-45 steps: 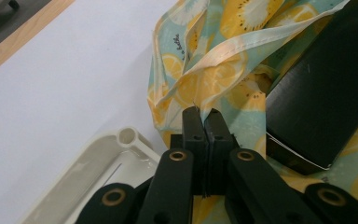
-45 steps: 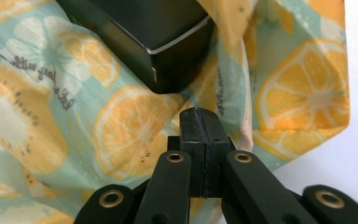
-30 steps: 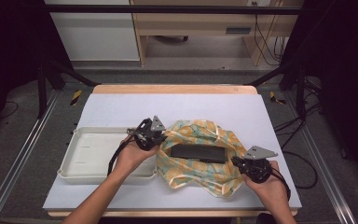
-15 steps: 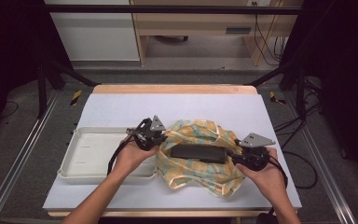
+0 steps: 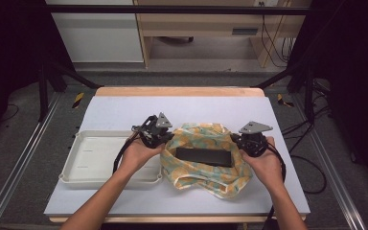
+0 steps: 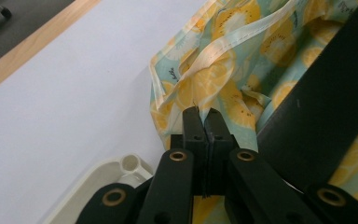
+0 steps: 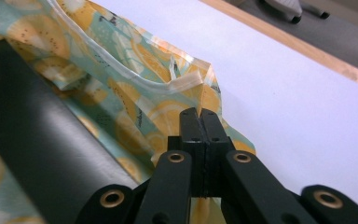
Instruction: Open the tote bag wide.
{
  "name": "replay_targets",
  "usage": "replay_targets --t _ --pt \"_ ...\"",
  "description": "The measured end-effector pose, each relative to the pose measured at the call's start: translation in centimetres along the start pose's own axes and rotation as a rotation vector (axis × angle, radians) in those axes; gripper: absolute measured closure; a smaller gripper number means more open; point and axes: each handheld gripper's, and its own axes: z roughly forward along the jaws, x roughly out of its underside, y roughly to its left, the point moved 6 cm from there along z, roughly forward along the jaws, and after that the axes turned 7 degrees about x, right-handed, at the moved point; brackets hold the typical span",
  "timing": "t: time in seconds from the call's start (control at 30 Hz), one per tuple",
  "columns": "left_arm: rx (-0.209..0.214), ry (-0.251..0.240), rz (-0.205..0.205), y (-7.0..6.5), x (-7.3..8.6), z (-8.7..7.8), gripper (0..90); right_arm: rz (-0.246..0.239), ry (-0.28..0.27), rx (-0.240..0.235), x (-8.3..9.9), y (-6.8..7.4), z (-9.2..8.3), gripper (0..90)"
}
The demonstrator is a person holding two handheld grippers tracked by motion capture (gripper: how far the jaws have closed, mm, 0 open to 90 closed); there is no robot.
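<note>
worktop (image 5: 100, 108) is carrying a white tray (image 5: 76, 165) at my left | lemon-print cloth bag (image 5: 206, 167) is lying just beside the tray, black flat box (image 5: 203, 156) inside | my left tongs (image 5: 159, 136) are pinching the bag's left edge | my right tongs (image 5: 247, 145) are pinching its right edge

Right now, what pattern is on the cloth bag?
The cloth bag has yellow-orange citrus slices on pale green, with cream edging; the left gripper view shows it best.
</note>
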Motion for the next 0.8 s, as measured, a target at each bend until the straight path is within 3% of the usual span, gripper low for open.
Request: replay_targets --t 0.23,0.53,0.7,0.8 --pt "0.029 0.076 0.025 0.7 0.8 2.6 90.0 -0.01 0.09 -0.032 1.4 -0.5 2.8 90.0" --pt "0.075 0.133 0.057 0.1 1.3 3.8 90.0 0.007 0.187 -0.064 3.3 -0.4 4.8 90.0" --pt "0.097 0.15 0.064 -0.4 1.5 4.3 89.7 0.029 0.191 -0.072 3.9 -0.4 5.1 90.0" --pt "0.089 0.151 0.071 -0.5 1.6 4.2 88.5 0.036 0.184 -0.069 3.7 -0.5 4.9 87.6"
